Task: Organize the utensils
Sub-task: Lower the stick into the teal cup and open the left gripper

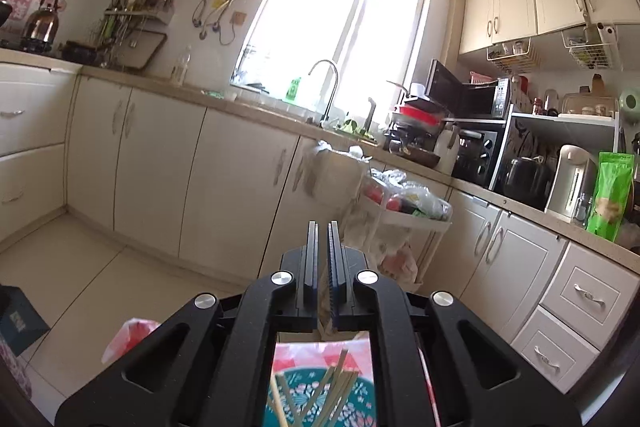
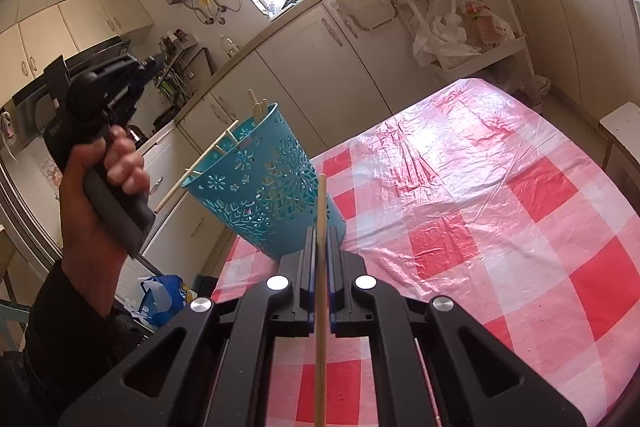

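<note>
1. Left wrist view: The left gripper (image 1: 323, 227) is held up in the air and points at the kitchen cupboards and the bright window (image 1: 336, 39). Its two fingers are close together with only a thin gap, and nothing can be seen between the tips.
2. Low in this view, under the gripper, sits the blue cup (image 1: 320, 403) with thin chopsticks (image 1: 338, 391) lying inside it. It looks blurry here.
3. Right wrist view: The right gripper (image 2: 321, 233) is squeezed tight on one long chopstick (image 2: 320, 307). The stick pokes up past the finger tips.
4. The blue cup (image 2: 272, 187) stands near the edge of the table (image 2: 500, 207), which has a red and white checked cloth. More chopsticks (image 2: 224, 143) lean out of its top.
5. The person's left hand (image 2: 104, 187) holds the other gripper beside the cup, up off the table.
</note>
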Demonstrator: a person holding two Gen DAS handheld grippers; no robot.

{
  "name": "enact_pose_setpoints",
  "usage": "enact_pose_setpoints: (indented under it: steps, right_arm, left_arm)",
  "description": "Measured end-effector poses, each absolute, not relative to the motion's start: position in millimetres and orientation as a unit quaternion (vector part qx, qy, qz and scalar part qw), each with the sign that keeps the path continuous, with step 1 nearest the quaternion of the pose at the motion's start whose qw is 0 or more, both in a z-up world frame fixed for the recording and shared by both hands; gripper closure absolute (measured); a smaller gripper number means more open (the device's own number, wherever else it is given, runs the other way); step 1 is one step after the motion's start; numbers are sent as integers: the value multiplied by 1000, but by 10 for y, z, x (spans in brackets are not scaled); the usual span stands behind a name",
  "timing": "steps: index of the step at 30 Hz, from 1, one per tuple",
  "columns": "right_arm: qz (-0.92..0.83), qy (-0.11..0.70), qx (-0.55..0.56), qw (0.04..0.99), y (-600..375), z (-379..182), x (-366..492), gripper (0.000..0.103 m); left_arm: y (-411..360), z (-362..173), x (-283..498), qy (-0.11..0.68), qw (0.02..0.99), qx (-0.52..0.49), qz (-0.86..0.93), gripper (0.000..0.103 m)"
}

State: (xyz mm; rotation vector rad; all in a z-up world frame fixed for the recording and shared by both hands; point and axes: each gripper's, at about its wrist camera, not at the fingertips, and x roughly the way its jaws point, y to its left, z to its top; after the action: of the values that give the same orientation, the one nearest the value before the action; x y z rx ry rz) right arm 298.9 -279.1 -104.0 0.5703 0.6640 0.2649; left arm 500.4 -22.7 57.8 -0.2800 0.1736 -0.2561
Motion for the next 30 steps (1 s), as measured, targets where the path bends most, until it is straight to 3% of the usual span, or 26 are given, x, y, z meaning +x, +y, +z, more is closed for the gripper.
enact_pose_setpoints:
  steps: [6, 12, 14, 17, 20, 24, 26, 27, 30]
  right_arm:
    - [130, 315, 278, 898, -2810, -1022, 2963, 97]
    - [134, 313, 281, 897, -2804, -1013, 2962, 97]
    - [135, 313, 282, 897, -2804, -1014, 2961, 97]
    - [136, 315, 283, 896, -2797, -1020, 2970, 97]
    - [137, 316, 284, 895, -2813, -1035, 2980, 97]
    - [138, 318, 283, 894, -2800, -1037, 2983, 97]
    - [139, 317, 281, 895, -2790, -1034, 2982, 97]
    - [139, 317, 281, 895, -2791, -1032, 2981, 97]
    - [139, 312, 286, 895, -2812, -1011, 2975, 97]
  left_arm:
    - [-232, 522, 5049, 111, 975, -144, -127, 99]
    - [-136, 342, 5511, 281, 944, -129, -115, 97]
    - [-102, 233, 5666, 332, 926, -132, -123, 91]
    - [-77, 73, 5814, 379, 906, -137, -128, 72]
    - [-91, -84, 5920, 413, 889, -145, -132, 66]
    - [-121, -268, 6058, 440, 875, -149, -136, 66]
    - [-132, -382, 6139, 454, 865, -158, -145, 78]
    - [-132, -429, 6171, 457, 861, -163, -151, 92]
    - [-108, -376, 6147, 433, 872, -169, -156, 97]
